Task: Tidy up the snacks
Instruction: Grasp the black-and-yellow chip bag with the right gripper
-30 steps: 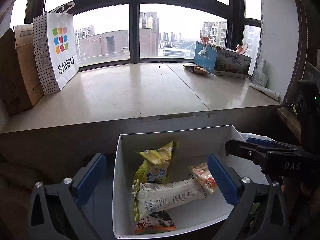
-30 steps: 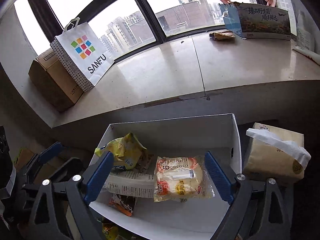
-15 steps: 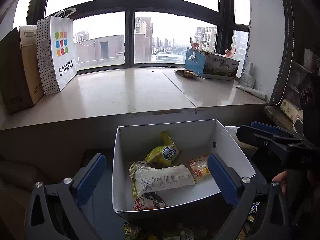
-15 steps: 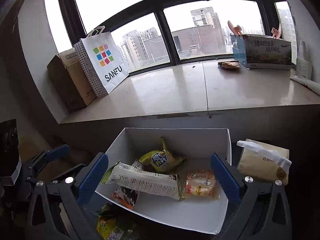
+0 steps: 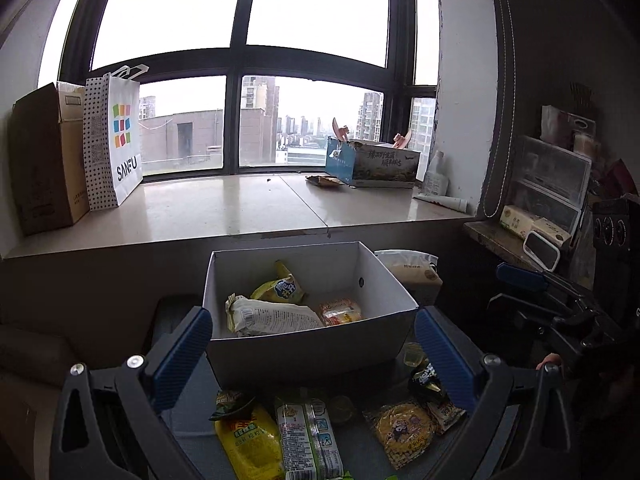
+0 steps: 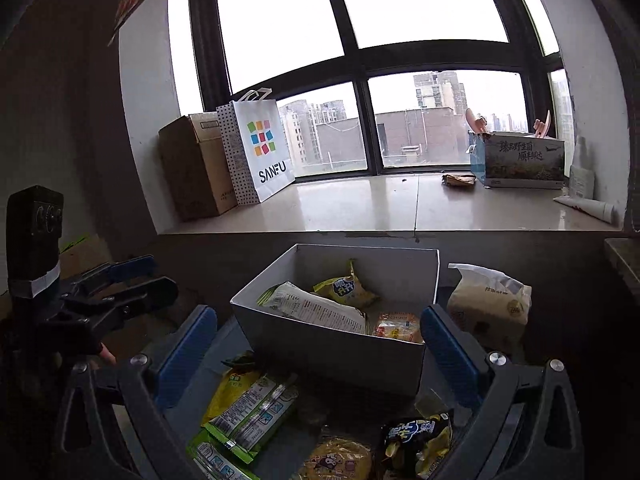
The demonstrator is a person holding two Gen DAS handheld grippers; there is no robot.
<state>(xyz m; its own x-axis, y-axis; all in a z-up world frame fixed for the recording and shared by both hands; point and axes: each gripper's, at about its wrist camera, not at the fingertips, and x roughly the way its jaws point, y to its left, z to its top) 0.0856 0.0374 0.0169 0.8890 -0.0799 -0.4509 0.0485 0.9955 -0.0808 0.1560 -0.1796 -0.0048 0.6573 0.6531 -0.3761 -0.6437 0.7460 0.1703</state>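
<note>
A white open box [image 5: 308,344] stands ahead of both grippers. In it lie a yellow bag [image 5: 280,290], a long white packet [image 5: 276,318] and an orange packet [image 5: 340,312]. Loose snacks lie nearer than the box: a yellow packet [image 5: 248,440], a green-white packet [image 5: 308,436], a round yellow pack [image 5: 402,428] and a black-yellow bag [image 6: 416,436]. My left gripper [image 5: 314,356] is open and holds nothing, short of the box's front wall. My right gripper [image 6: 318,356] is open wide and holds nothing, before the same box [image 6: 332,344].
Behind the box runs a wide stone window ledge [image 5: 240,212] with a cardboard carton [image 5: 44,160], a white SANFU bag [image 5: 116,148] and a blue printed box [image 5: 372,164]. A tissue pack [image 6: 488,304] stands right of the white box. Cluttered shelves [image 5: 552,184] fill the right.
Both grippers have drawn back from over the box and tipped up. The box now looks smaller and farther, and loose snacks in front of it have come into view. The right jaws widened a little.
</note>
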